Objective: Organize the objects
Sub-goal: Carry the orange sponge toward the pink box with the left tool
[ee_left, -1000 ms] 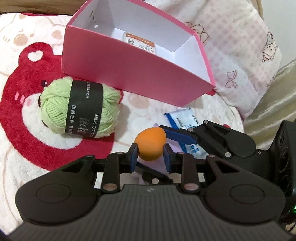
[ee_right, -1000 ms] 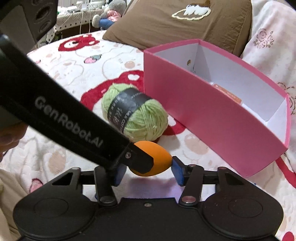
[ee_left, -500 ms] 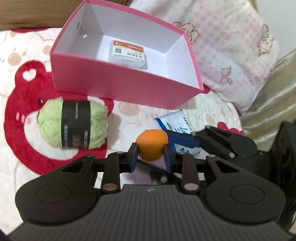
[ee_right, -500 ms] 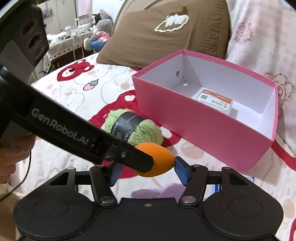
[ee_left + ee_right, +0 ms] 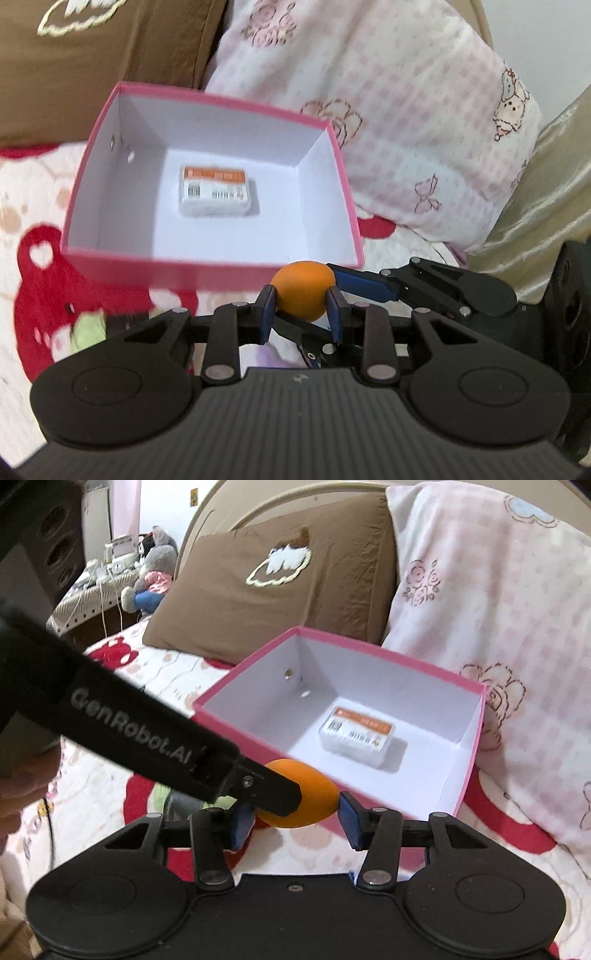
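Note:
Both grippers hold one orange egg-shaped sponge [image 5: 302,292] in the air just before the near wall of the pink box [image 5: 207,275]. My left gripper [image 5: 300,314] is shut on it from the sides. My right gripper [image 5: 295,818] is shut on its two ends, and the sponge [image 5: 312,805] shows there too. The pink box [image 5: 236,734] is open, white inside, with a small white packet with an orange label [image 5: 215,190] on its floor. The green yarn ball [image 5: 88,326] lies low left, mostly hidden behind my left gripper.
A brown pillow [image 5: 273,587] and a pink-patterned pillow [image 5: 413,122] lie behind the box on the bear-print bedspread [image 5: 33,266]. A beige cushion [image 5: 535,192] stands at the right. A bedside table with plush toys [image 5: 147,576] is far left.
Both grippers have risen with the sponge and moved toward the box. The box interior shows from above now, and the yarn ball has dropped toward the lower edge of view.

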Tool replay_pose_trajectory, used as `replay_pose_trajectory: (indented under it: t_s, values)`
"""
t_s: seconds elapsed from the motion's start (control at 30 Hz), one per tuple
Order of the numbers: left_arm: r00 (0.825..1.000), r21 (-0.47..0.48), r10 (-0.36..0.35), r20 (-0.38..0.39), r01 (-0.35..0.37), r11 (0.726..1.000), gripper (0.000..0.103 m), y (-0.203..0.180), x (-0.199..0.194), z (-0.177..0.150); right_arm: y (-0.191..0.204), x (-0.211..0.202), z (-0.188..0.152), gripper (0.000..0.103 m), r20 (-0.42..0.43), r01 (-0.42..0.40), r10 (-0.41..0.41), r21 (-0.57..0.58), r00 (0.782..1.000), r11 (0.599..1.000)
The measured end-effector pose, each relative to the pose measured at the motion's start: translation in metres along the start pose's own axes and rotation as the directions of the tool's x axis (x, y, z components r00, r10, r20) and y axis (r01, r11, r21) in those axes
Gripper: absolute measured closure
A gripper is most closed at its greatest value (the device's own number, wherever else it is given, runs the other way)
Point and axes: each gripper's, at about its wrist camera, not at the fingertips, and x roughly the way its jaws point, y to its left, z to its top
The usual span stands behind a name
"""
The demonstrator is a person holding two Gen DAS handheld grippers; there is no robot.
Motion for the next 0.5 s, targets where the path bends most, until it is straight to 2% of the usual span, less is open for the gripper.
replay_pose_trajectory:
  t_s: [0.1,0.17,0.33,0.43,0.5]
  values:
    - [0.999,0.035,0.038,0.006,-0.038,0.999,0.075,-0.008,-0.003,0.020,-0.007,0.005,0.021,0.048,-0.032,-0.023,0.022,-0.030,0.999,0.999]
    - [0.996,0.081,0.073,0.041,-0.076,0.994,0.077,-0.016,-0.007,0.030,-0.009,0.009,0.039,0.048,-0.055,-0.033,0.029,-0.063,0.998,0.997]
    - [0.995,0.041,0.064,0.075,-0.068,0.997,0.075,-0.006,-0.010,0.067,-0.016,0.017,0.078,0.049,-0.059,-0.029,0.023,-0.111,0.998,0.993]
    - [0.995,0.011,0.060,0.076,-0.061,0.998,0.075,0.004,-0.001,0.085,-0.030,0.027,0.092,0.049,-0.045,-0.043,0.040,-0.066,0.998,0.997]
    - [0.997,-0.027,0.054,0.063,-0.052,0.998,0.074,0.012,0.012,0.097,-0.041,0.041,0.100,0.049,-0.070,-0.058,0.056,-0.025,0.996,0.998]
